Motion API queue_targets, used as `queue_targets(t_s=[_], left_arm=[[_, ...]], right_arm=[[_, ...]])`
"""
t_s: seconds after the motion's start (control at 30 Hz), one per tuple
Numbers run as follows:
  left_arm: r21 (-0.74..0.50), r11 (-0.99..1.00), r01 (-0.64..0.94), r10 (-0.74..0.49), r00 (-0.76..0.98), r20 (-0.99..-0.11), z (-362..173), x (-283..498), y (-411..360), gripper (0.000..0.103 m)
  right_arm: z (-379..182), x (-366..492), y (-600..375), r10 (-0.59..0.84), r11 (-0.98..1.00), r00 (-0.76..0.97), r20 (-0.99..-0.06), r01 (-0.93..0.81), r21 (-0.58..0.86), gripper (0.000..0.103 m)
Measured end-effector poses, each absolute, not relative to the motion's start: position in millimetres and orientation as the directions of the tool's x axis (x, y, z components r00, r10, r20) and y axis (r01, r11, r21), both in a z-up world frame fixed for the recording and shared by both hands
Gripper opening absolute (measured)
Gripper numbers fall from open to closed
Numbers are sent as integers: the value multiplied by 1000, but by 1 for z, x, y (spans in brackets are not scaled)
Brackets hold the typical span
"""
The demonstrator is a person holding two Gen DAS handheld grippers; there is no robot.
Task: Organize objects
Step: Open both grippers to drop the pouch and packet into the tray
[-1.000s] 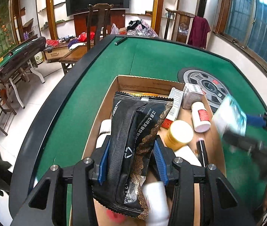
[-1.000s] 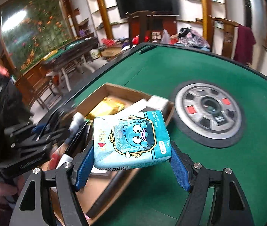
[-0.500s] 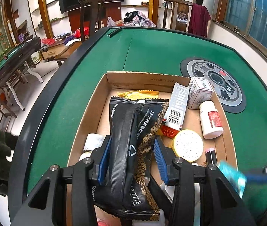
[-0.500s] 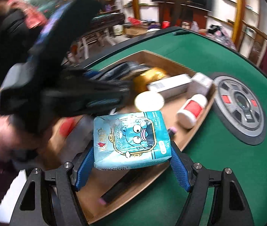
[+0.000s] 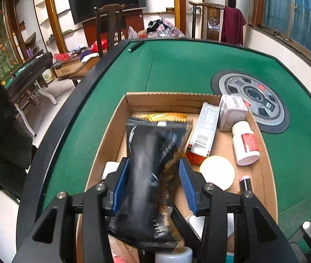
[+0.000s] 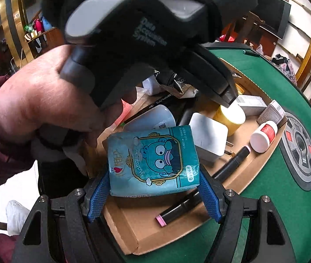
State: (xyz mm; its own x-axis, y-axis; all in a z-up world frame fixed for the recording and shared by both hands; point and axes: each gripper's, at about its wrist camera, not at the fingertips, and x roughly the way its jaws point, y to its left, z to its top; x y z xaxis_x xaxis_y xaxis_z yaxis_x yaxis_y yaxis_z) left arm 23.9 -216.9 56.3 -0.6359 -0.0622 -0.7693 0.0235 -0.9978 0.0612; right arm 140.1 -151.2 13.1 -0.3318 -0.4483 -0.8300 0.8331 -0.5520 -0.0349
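Already over the box, both grippers carried something. The left gripper, low in its frame, had its jaws opening around the black pouch, whose long axis ran away from the camera toward the box's far wall. The right gripper clamped the blue pack by its short sides, lower centre, above the box's near corner, the green surface just right. Likely the pouch would drop first.
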Motion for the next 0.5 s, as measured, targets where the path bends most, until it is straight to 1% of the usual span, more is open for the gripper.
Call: queue_targets(t_s=[0.03,0.1,0.13,0.2,0.3,0.4,0.5], left_arm=[[64,-998,25,-65,-648,-759,60,26,-215,52],[85,-996,32,-84,-670,-738,68,32,-212,60],[94,-995,35,-93,-679,-729,71,34,-211,62],[116,-992,44,-114,-695,-710,77,39,-209,69],[119,-990,70,-133,-713,-689,86,47,-211,71],[116,-989,92,-146,-729,-669,94,55,-212,76],[126,-987,101,-159,-742,-651,101,64,-210,78]], right_arm=[[13,139,-151,-445,-556,-338,-829,830,-40,80],[10,136,-151,-432,-562,-352,-831,825,-57,80],[8,135,-149,-426,-567,-357,-831,821,-62,80],[6,134,-148,-426,-571,-360,-830,818,-62,80],[8,136,-144,-441,-569,-364,-820,820,-59,81],[12,137,-141,-461,-568,-364,-810,822,-46,83],[17,137,-135,-479,-575,-372,-795,817,-36,86]])
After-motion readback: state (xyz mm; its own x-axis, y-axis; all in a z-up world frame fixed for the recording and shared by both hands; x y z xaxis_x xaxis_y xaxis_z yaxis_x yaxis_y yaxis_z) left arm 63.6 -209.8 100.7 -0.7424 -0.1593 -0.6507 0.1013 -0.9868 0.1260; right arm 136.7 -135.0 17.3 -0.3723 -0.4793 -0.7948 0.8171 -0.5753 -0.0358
